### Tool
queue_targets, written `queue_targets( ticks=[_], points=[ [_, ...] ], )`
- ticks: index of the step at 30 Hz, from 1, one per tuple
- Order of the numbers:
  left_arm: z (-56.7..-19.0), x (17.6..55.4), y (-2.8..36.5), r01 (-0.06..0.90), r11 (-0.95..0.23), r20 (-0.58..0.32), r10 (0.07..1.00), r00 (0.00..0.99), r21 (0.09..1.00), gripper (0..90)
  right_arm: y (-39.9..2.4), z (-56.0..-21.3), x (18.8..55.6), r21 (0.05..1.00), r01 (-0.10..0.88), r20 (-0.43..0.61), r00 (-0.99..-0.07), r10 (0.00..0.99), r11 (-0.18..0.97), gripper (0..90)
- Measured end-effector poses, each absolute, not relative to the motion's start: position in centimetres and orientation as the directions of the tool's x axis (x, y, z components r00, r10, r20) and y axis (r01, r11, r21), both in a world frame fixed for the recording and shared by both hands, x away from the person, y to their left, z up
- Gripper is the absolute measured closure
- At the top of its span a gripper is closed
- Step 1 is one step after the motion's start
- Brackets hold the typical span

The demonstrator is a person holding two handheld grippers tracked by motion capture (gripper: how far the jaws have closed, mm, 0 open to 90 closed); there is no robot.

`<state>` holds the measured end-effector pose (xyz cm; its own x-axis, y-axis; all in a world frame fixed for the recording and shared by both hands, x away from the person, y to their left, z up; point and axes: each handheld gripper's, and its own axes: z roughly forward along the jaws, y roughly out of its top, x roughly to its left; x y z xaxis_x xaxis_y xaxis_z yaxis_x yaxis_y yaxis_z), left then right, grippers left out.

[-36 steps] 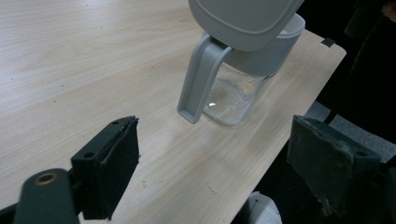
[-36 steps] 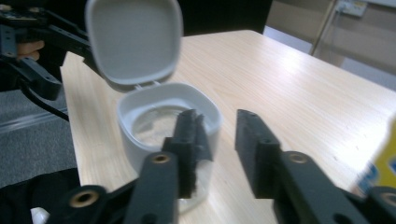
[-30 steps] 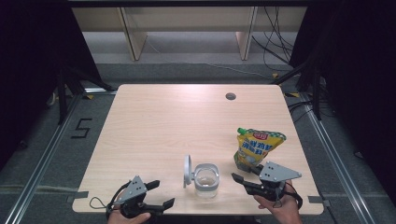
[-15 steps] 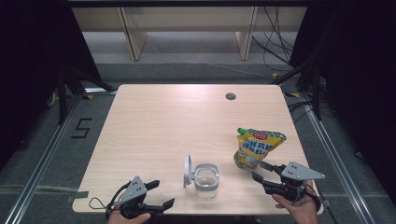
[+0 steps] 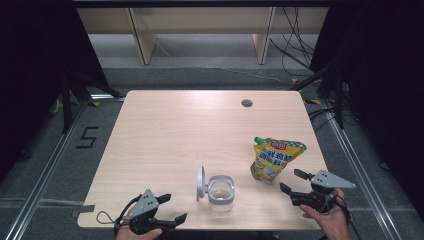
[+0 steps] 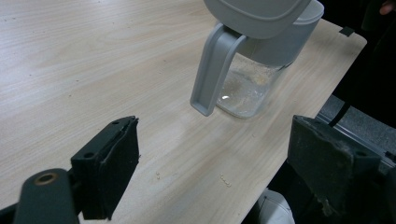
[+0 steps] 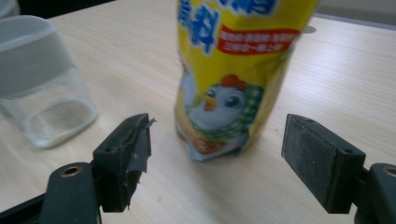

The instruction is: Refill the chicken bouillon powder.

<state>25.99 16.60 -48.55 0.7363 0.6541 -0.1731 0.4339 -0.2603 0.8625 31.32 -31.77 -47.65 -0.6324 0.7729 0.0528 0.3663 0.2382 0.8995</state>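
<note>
— Where do we have the yellow stand-up seasoning pouch with the green cap (image 5: 275, 160) right now?

— We see it standing upright on the pale wooden desk (image 5: 180, 130), toward the near right part, leaning slightly. In the right gripper view the pouch (image 7: 229, 79) faces us with its cartoon chick print, standing free just beyond the tips of our right tongs.

— And our right tongs (image 5: 292, 181)?

— They are spread wide, and the jaws have just been opening. Nothing sits between them; the pouch stands just ahead of the gap, and neither pad touches it. The hand (image 5: 327, 220) holding them comes in at the near right corner of the desk.

— What about our left tongs (image 5: 170, 209)?

— Also wide apart and holding nothing, low at the near edge of the desk, left of the middle. In the left gripper view we look between the two black jaws at bare wood, with a few small crumbs (image 6: 224, 179) scattered on it.

— And the clear glass jar with the grey hinged lid (image 5: 220, 192)?

— It stands near the front edge between our two pairs of tongs, its lid flipped open and upright on the left side. A thin layer of pale powder lies at its bottom (image 6: 245, 91). It is near the pouch, to its left, but not touching it.
</note>
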Motion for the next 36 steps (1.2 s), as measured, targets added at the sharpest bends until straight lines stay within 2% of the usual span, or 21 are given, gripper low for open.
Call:
queue_targets(
  ticks=[3, 4, 7, 8, 10, 12, 14, 15, 16, 18, 20, 23, 24, 26, 30, 31, 32, 36],
  points=[
    [-48.6, 25.8, 16.5, 0.454, -0.243, -0.193, 0.666, 0.721, 0.857, 16.2, -32.0, -48.1, 31.9, 0.898, 0.379, 0.07, -0.623, 0.779, 0.223, 26.1],
    [-48.5, 25.9, 16.5, 0.452, -0.241, -0.195, 0.662, 0.724, 0.859, 16.2, -32.2, -48.3, 32.3, 0.903, 0.359, 0.048, -0.628, 0.777, 0.235, 25.7],
    [-48.5, 25.9, 16.5, 0.446, -0.245, -0.189, 0.659, 0.728, 0.861, 16.2, -32.1, -48.8, 32.9, 0.904, 0.371, 0.073, -0.621, 0.781, 0.211, 23.9],
    [-48.6, 25.9, 16.5, 0.443, -0.25, -0.186, 0.657, 0.731, 0.861, 16.3, -32.1, -48.9, 33.2, 0.906, 0.354, 0.047, -0.627, 0.777, 0.231, 22.3],
    [-48.5, 25.8, 16.3, 0.447, -0.243, -0.189, 0.663, 0.725, 0.861, 16.3, -31.9, -49.0, 33.2, 0.901, 0.374, 0.064, -0.617, 0.784, 0.221, 21.3],
    [-48.5, 25.9, 16.5, 0.434, -0.274, -0.162, 0.657, 0.736, 0.858, 16.4, -31.8, -49.3, 33.6, 0.9, 0.366, 0.052, -0.628, 0.776, 0.236, 20.2],
    [-48.6, 25.8, 16.3, 0.452, -0.244, -0.195, 0.659, 0.727, 0.858, 16.4, -31.9, -49.6, 34.2, 0.902, 0.344, 0.025, -0.647, 0.762, 0.262, 18.7],
    [-48.6, 25.9, 16.3, 0.446, -0.251, -0.188, 0.656, 0.731, 0.859, 16.4, -31.8, -49.6, 34.3, 0.898, 0.352, 0.029, -0.642, 0.766, 0.262, 18.0],
    [-48.6, 25.9, 16.3, 0.436, -0.26, -0.177, 0.651, 0.738, 0.862, 16.4, -31.8, -49.7, 34.7, 0.907, 0.321, 0.001, -0.647, 0.763, 0.271, 17.6],
    [-48.7, 26.0, 16.3, 0.44, -0.25, -0.186, 0.652, 0.735, 0.862, 16.4, -31.7, -49.8, 34.9, 0.911, 0.328, 0.029, -0.655, 0.755, 0.25, 17.0],
    [-48.6, 26.0, 16.4, 0.434, -0.276, -0.164, 0.654, 0.739, 0.857, 16.4, -31.5, -49.9, 35.4, 0.914, 0.304, 0.01, -0.678, 0.735, 0.268, 16.2],
    [-48.7, 26.0, 16.4, 0.441, -0.263, -0.178, 0.653, 0.736, 0.858, 16.4, -31.2, -50.1, 36.1, 0.922, 0.267, -0.01, -0.708, 0.706, 0.281, 16.1],
    [-48.7, 25.9, 16.4, 0.441, -0.259, -0.18, 0.654, 0.735, 0.859, 16.4, -31.0, -50.1, 35.9, 0.918, 0.294, 0.018, -0.702, 0.712, 0.267, 16.1],
    [-48.6, 26.0, 16.4, 0.44, -0.263, -0.176, 0.656, 0.734, 0.858, 16.4, -31.0, -50.3, 36.4, 0.922, 0.263, -0.014, -0.71, 0.704, 0.284, 16.0],
    [-48.7, 26.0, 16.4, 0.44, -0.265, -0.175, 0.655, 0.735, 0.858, 16.4, -30.9, -50.5, 36.7, 0.925, 0.284, 0.021, -0.703, 0.711, 0.253, 16.1],
    [-48.7, 26.0, 16.4, 0.439, -0.263, -0.176, 0.653, 0.736, 0.859, 16.4, -30.9, -50.5, 37.1, 0.933, 0.251, 0.002, -0.723, 0.691, 0.259, 16.6],
    [-48.7, 26.0, 16.4, 0.44, -0.261, -0.179, 0.652, 0.737, 0.86, 16.4, -30.8, -50.5, 36.8, 0.925, 0.292, 0.043, -0.715, 0.698, 0.242, 16.9],
    [-48.8, 25.9, 16.3, 0.455, -0.232, -0.204, 0.661, 0.722, 0.859, 16.4, -30.5, -50.7, 37.1, 0.93, 0.262, 0.017, -0.729, 0.685, 0.256, 16.7]
  ],
)
